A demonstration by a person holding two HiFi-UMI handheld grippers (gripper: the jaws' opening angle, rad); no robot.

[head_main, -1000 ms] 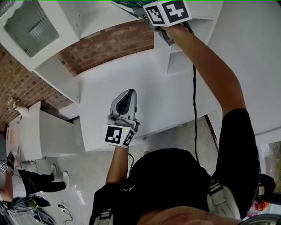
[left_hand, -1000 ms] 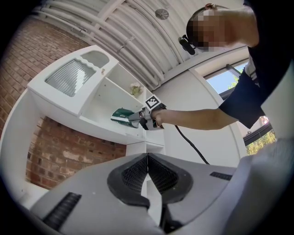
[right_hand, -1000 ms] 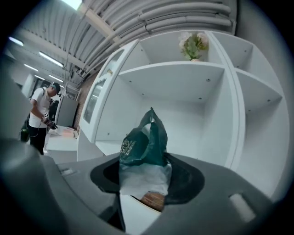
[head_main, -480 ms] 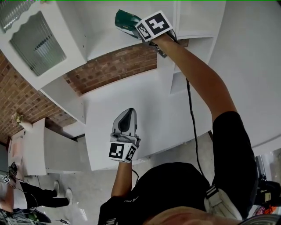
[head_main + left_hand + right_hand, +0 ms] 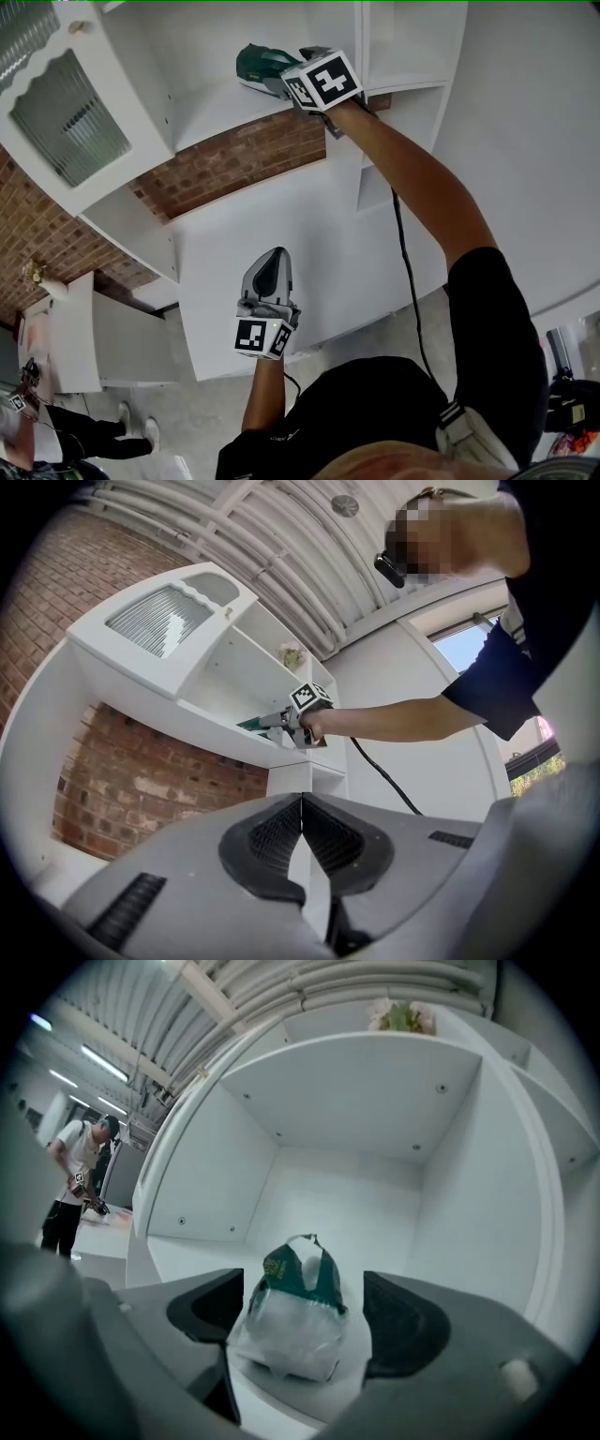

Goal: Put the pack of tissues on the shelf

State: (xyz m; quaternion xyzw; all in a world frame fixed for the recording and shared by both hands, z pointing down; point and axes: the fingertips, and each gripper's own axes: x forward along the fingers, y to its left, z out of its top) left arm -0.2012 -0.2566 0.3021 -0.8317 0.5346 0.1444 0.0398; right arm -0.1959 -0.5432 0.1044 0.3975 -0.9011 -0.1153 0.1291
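Note:
The green and clear pack of tissues (image 5: 255, 66) lies on the white shelf (image 5: 206, 112) of the upper cabinet compartment. In the right gripper view the pack of tissues (image 5: 295, 1307) rests on the shelf floor (image 5: 187, 1251) between the jaws of my right gripper (image 5: 305, 1288). The jaws are opening, and a gap shows on each side of the pack. Held high at arm's length, my right gripper (image 5: 279, 82) reaches into the compartment. My left gripper (image 5: 274, 258) hangs low over the white counter, shut and empty, its pads (image 5: 302, 808) meeting.
A cabinet door with ribbed glass (image 5: 66, 94) stands open at the left. Brick wall (image 5: 234, 155) shows between the shelf and the white counter (image 5: 309, 234). A cable (image 5: 405, 272) trails from the right arm. A person (image 5: 80, 1185) stands far off. Flowers (image 5: 403, 1016) sit on top of the unit.
The right gripper carried the pack leftward into the compartment, set it on the shelf and spread its jaws off it. The left gripper has hardly moved.

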